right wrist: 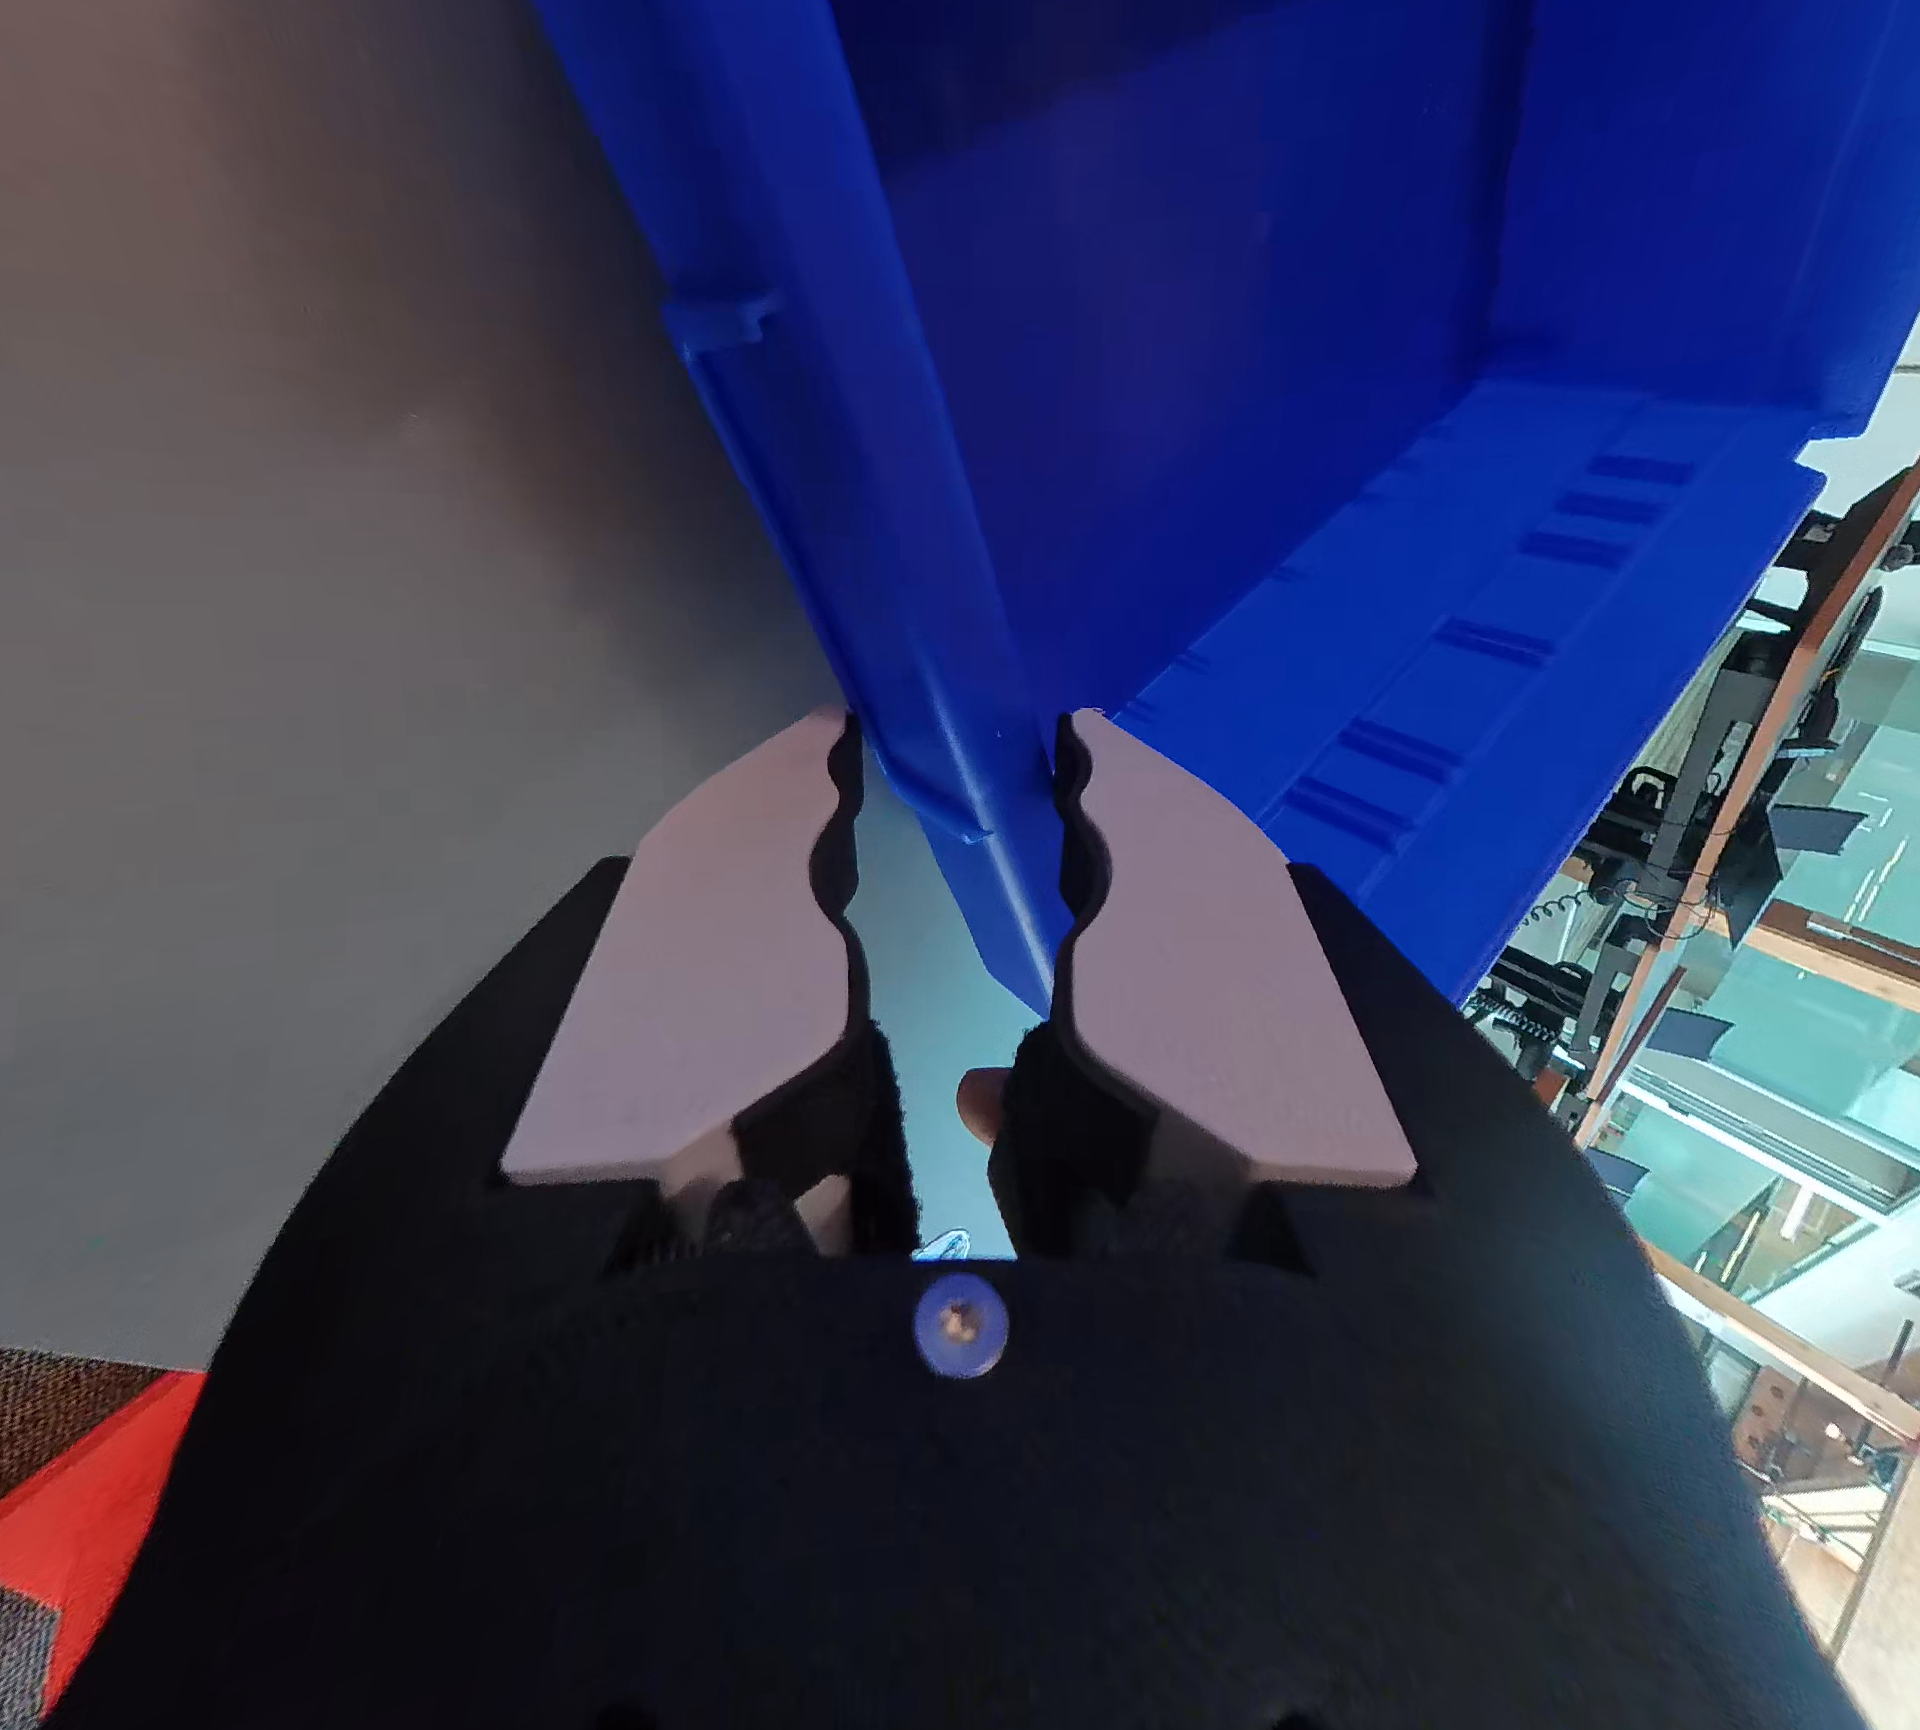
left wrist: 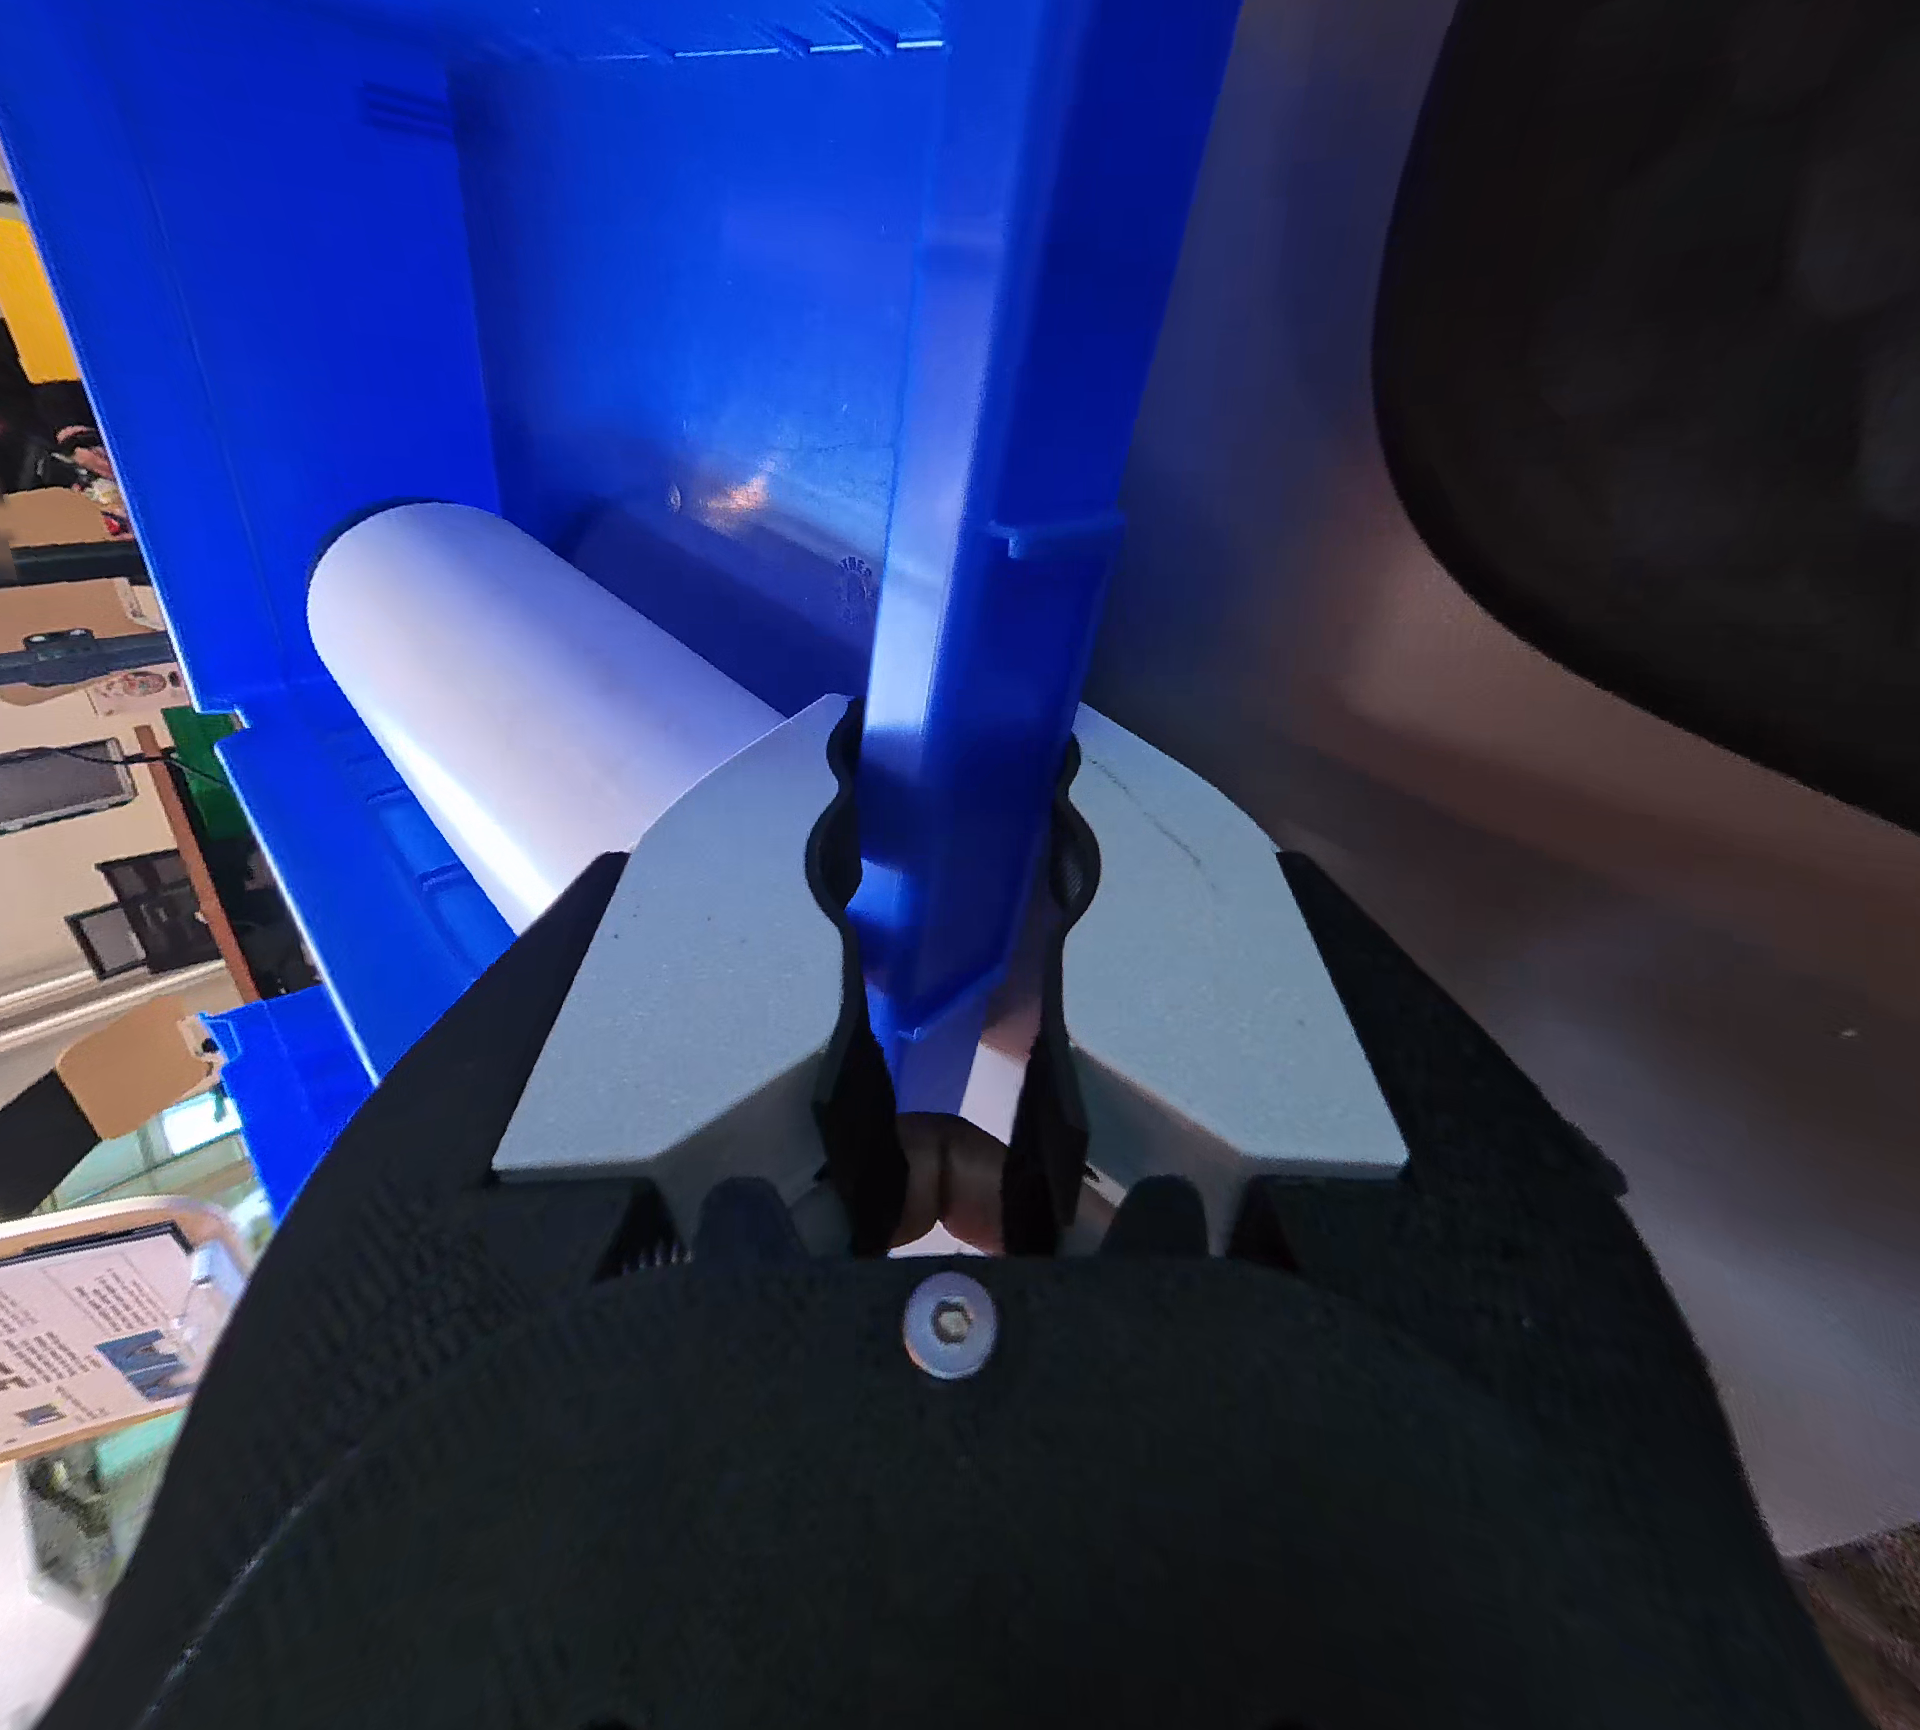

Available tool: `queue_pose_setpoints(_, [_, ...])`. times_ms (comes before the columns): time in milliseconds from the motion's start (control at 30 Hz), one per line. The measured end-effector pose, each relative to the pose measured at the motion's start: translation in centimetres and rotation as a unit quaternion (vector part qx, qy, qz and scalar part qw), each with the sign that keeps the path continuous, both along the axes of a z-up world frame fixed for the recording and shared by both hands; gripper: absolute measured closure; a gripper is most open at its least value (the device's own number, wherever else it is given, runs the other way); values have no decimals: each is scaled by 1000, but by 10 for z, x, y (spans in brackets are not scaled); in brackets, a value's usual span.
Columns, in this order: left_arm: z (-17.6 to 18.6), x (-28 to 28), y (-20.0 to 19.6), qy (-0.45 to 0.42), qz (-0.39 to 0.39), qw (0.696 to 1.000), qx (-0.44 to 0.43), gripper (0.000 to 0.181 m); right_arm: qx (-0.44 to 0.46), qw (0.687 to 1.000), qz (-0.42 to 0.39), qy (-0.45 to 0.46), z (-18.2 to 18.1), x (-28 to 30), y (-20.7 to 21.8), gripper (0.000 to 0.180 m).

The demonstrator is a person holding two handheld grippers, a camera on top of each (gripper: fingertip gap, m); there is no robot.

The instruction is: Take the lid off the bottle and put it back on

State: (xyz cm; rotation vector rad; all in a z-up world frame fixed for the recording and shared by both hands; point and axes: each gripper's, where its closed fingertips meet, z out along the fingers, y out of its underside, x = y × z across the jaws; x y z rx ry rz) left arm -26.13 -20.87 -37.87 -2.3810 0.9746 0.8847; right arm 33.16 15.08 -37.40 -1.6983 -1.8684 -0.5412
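One blue plastic bin (left wrist: 665, 309) is seen in both wrist views, tipped so that its open interior faces the cameras. In the left wrist view a single white cylinder, taken to be the bottle (left wrist: 520, 724), is seen lying on its side inside the bin, against the bin's left inner wall and reaching back toward the bin's floor; its near end is hidden behind the left gripper's finger, so a lid cannot be made out. No other item is seen in the bin, and in the right wrist view the part of the interior shown holds nothing.

The rim wall of the bin is clamped by the left gripper (left wrist: 956, 859), whose two grey fingers (left wrist: 717, 953) are drawn narrow, their black wavy pads pressed against either side of the blue wall. In the right wrist view the right gripper (right wrist: 956, 859) is set around the bin's edge near a corner; its right pad is touching the blue plastic, while a gap is seen between the wall and the left pad, so whether the wall is pinched cannot be told.

Two grippers, one bin and one bottle are counted. A grey surface (right wrist: 312, 433) lies beside the bin.
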Motion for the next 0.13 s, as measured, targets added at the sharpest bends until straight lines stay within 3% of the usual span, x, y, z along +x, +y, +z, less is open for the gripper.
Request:
queue_pose_setpoints(67, [0, 1, -1, -31, 18, 999, 8, 145, 0, 1000, 1, -3, 0, 1, 0, 144])
queue_pose_setpoints(133, [3, 11, 1, -119, 56, 991, 35, 132, -1, 1000, 1, -7, 0, 2, -1, 144])
